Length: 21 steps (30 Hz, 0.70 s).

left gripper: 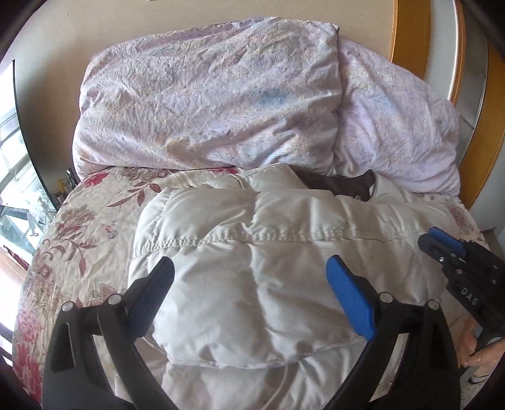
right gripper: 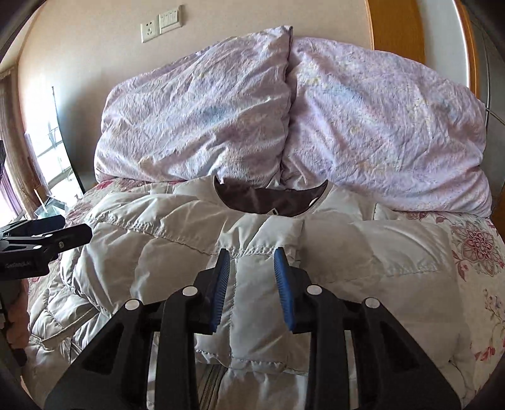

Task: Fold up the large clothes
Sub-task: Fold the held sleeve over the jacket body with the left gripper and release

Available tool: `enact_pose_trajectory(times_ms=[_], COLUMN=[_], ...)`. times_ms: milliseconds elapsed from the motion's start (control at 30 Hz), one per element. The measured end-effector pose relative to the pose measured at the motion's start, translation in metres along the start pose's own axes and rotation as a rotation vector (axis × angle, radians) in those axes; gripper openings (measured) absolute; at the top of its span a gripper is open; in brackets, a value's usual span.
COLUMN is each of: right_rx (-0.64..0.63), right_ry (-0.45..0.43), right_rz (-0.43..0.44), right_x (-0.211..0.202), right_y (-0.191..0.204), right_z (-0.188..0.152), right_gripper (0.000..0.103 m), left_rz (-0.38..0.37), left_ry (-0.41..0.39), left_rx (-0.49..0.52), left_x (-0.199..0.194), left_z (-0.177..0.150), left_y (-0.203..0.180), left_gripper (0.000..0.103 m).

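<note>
a white padded jacket (left gripper: 252, 252) lies folded on a bed, on a flower-patterned bedspread (left gripper: 79, 227), with its dark brown collar lining (right gripper: 268, 198) turned toward two large crumpled pale purple pillows (right gripper: 202, 120) propped against the wall at the head of the bed. one side of the jacket is folded over the middle, so a stitched seam runs across the top layer.

the left gripper (left gripper: 249, 277) hangs over the jacket with its two blue-padded fingers spread wide apart; nothing is between them and the pads do not press on the cloth.

the right gripper (right gripper: 251, 268) points down at the middle of the jacket, just below the collar. its fingers are partly drawn together with a clear gap between the blue pads (right gripper: 284, 284); the jacket shows through the gap, and no fold of cloth is pinched. in the left wrist view this gripper comes in from the right edge, held by a hand (left gripper: 476, 347).

a wall socket and light switch (right gripper: 161, 23) sit on the beige wall above the pillows, and a wooden door frame (left gripper: 407, 41) stands to the right.
</note>
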State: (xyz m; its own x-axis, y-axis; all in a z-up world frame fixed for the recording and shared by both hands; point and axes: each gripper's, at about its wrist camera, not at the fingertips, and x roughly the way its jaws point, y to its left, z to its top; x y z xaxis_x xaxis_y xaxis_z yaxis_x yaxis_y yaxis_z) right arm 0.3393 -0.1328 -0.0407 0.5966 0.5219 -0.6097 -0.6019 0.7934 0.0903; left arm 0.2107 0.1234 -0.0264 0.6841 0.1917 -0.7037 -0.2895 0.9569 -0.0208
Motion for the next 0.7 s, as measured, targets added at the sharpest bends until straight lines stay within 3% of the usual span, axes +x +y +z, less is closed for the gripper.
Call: enact_pose_trajectory(times_ms=[200,333,700], right_rx=[-0.013,0.026,0.087], right_ry=[0.131,0.153,0.175], right_rz=[0.000,0.037,0.097], right_x=[0.039,0.046,0.053], right_y=[-0.009,-0.016,-0.027], right_z=[-0.027,-0.031,-0.030], right_gripper=[0.031,0.030,0.031], left_rz=[0.095,0.090,0.057], left_ry=[0.062,0.098,0.137], left_rx=[0.039,-0.002,-0.030], left_x=[0.039,0.057,0.075], left_z=[-0.020,-0.025,-0.028], left_y=[0.007,0.016,0.018], left_gripper=[0.096,0.101,0.101])
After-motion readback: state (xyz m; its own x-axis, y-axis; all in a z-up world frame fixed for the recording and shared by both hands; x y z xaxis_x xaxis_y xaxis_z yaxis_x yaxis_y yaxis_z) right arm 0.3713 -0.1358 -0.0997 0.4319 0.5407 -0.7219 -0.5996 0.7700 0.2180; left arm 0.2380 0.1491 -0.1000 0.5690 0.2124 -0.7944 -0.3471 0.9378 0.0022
